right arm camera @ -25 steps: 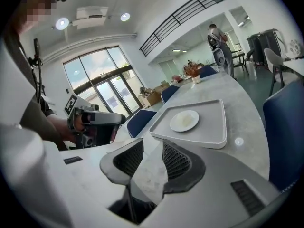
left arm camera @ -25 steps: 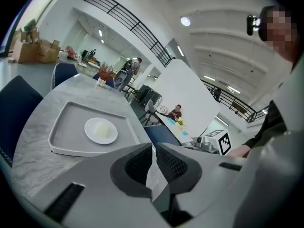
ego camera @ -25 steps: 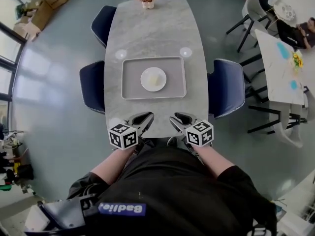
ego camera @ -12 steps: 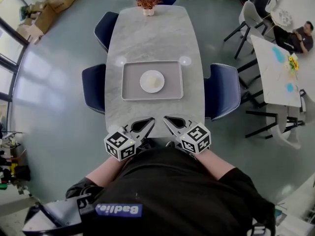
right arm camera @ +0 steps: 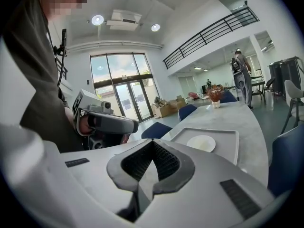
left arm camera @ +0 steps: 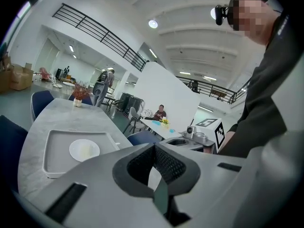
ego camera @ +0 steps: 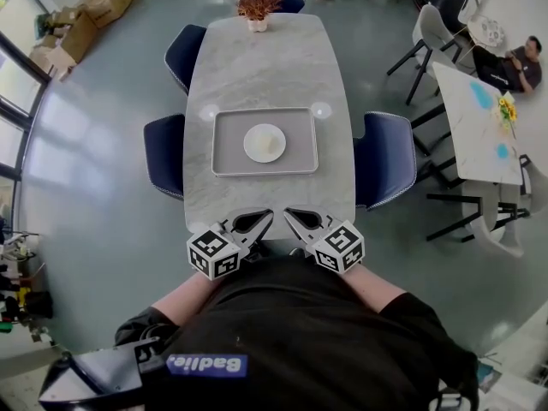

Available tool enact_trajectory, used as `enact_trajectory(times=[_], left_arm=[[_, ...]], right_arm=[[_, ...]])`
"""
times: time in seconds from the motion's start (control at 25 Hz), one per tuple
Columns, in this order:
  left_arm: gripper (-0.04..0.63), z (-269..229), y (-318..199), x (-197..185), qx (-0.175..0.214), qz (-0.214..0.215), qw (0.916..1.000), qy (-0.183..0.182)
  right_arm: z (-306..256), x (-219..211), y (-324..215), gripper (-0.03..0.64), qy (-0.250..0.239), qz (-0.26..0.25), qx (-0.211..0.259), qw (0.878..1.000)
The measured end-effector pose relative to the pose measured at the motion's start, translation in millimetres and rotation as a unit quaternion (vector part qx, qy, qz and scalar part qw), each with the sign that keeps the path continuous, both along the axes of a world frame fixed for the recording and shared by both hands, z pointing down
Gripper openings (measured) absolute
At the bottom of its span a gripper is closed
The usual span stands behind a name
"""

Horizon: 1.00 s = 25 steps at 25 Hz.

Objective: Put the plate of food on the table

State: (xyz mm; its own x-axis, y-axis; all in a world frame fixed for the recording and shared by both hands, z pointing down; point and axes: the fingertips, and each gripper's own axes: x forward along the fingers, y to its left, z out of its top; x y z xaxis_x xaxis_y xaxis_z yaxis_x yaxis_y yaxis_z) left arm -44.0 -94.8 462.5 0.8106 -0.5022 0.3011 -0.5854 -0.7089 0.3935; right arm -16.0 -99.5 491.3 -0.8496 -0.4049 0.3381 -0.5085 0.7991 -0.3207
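Observation:
A white plate with a pale bit of food lies in the middle of a grey tray on the long marble table. The left gripper and the right gripper hover side by side at the table's near edge, close to my body and well short of the tray. Both are shut, with nothing between their fingers. The left gripper view has its own shut gripper in front, with the plate and tray beyond. Past the shut right gripper, the right gripper view takes in the plate.
Blue chairs stand at the table's left and right. A potted plant sits at the far end. Two small clear round things lie by the tray's far corners. A white table with a seated person is at the right.
Both grippers' jaws stood open a second ago and are now shut. The two grippers have risen, rolled and drawn closer together at the table's near edge.

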Motion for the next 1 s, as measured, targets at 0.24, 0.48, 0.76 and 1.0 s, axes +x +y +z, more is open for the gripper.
enact_trajectory(times=[0.24, 0.48, 0.76, 1.0], left_arm=[[0.009, -0.8, 3.3, 1.0, 0.001, 0.009, 1.0000, 0.000], [0.009, -1.6, 2.7, 2.4, 0.000, 0.009, 1.0000, 0.000], [0.009, -0.2, 3.8, 0.8, 0.003, 0.007, 1.0000, 0.002], [0.008, 0.4, 4.2, 1.2, 0.002, 0.007, 1.0000, 0.001]], right_arm=[[-1.4, -0.5, 1.6, 0.011, 0.000, 0.004, 0.001, 1.000], [-3.6, 0.5, 1.0, 0.011, 0.002, 0.004, 0.003, 1.000], [-3.7, -0.3, 1.6, 0.011, 0.003, 0.006, 0.010, 1.000], [-3.9, -0.7, 1.4, 0.011, 0.004, 0.005, 0.010, 1.000]])
